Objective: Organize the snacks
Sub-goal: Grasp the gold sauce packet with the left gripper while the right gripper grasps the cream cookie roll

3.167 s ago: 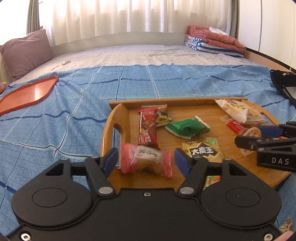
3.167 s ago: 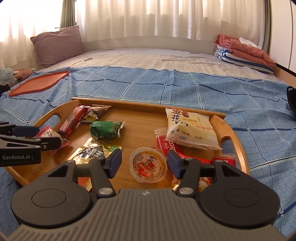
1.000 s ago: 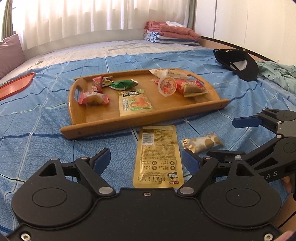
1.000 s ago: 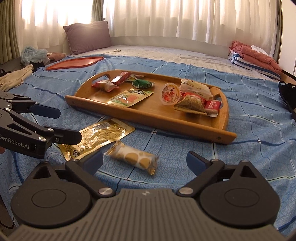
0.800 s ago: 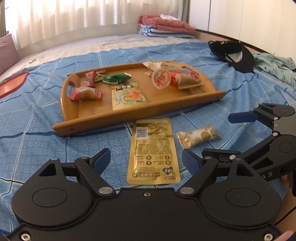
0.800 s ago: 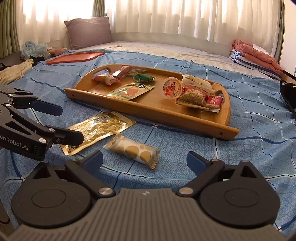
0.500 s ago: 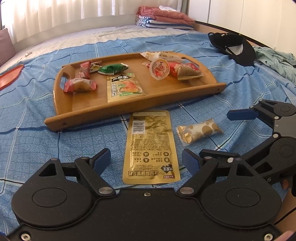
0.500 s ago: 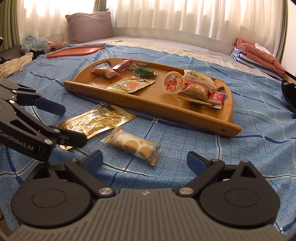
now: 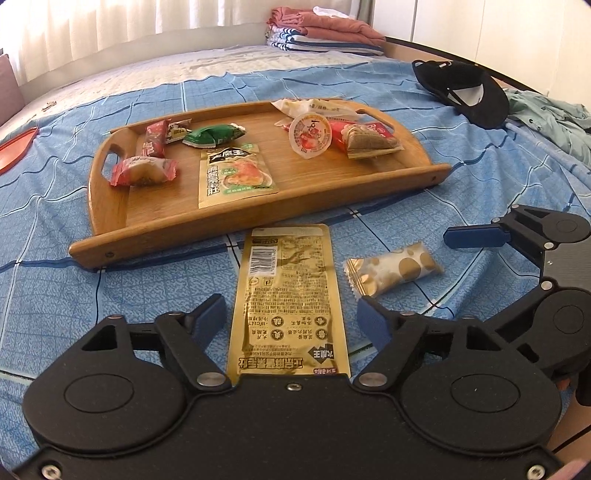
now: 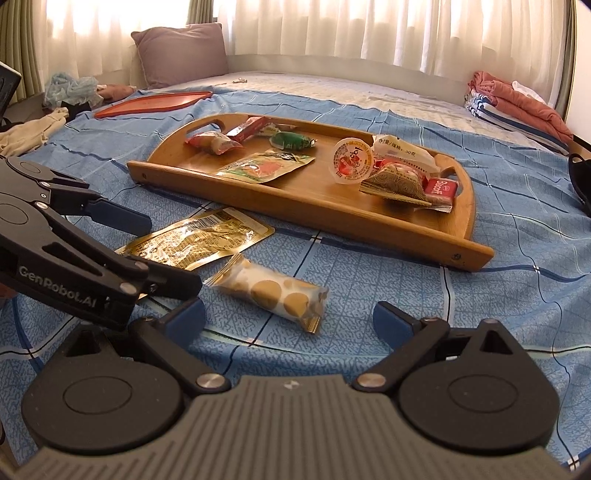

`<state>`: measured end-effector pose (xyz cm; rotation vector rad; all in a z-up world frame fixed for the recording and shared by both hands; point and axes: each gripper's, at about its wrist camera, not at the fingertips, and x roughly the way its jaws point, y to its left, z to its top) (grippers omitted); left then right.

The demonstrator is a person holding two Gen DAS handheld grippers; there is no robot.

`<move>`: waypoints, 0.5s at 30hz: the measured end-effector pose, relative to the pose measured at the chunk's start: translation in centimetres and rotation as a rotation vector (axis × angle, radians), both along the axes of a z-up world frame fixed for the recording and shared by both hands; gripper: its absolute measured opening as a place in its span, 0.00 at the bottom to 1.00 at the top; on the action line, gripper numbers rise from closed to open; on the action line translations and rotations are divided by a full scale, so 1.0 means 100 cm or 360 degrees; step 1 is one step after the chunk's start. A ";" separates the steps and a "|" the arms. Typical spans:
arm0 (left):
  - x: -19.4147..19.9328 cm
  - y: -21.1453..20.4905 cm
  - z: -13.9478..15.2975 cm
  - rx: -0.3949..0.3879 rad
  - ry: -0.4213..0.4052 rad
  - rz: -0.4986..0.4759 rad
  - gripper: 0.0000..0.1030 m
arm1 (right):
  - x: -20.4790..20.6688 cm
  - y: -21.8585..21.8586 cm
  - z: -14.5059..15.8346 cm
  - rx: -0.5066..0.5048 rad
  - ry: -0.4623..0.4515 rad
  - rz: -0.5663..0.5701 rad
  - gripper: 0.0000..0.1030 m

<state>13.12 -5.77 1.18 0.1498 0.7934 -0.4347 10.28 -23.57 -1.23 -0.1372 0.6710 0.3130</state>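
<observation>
pillow [image 10: 180, 54] | folded blankets [image 9: 325, 35] | black cap [image 9: 466, 92] | curtains [image 10: 369, 26]

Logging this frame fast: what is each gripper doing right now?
Left gripper: open, empty, over the gold foil snack pouch.
Right gripper: open, empty, near the white gold-dotted snack packet.

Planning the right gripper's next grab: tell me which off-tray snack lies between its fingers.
The dotted white-and-gold snack bar, lying on the blue bedspread. The flat gold pouch lies farther left, by the left gripper.
</observation>
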 end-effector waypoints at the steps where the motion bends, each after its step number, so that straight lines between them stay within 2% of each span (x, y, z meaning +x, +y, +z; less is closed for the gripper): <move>1: 0.000 0.000 0.000 -0.0007 0.0001 0.0002 0.65 | 0.000 0.000 0.000 0.0002 0.0000 0.0000 0.98; 3: 0.001 0.000 0.002 -0.0014 0.0003 0.0013 0.60 | 0.000 0.000 0.000 0.0002 -0.0001 0.0000 0.98; 15: -0.001 0.003 0.007 -0.0046 -0.0022 0.0039 0.57 | 0.001 0.003 0.000 -0.0007 0.0005 0.0007 0.98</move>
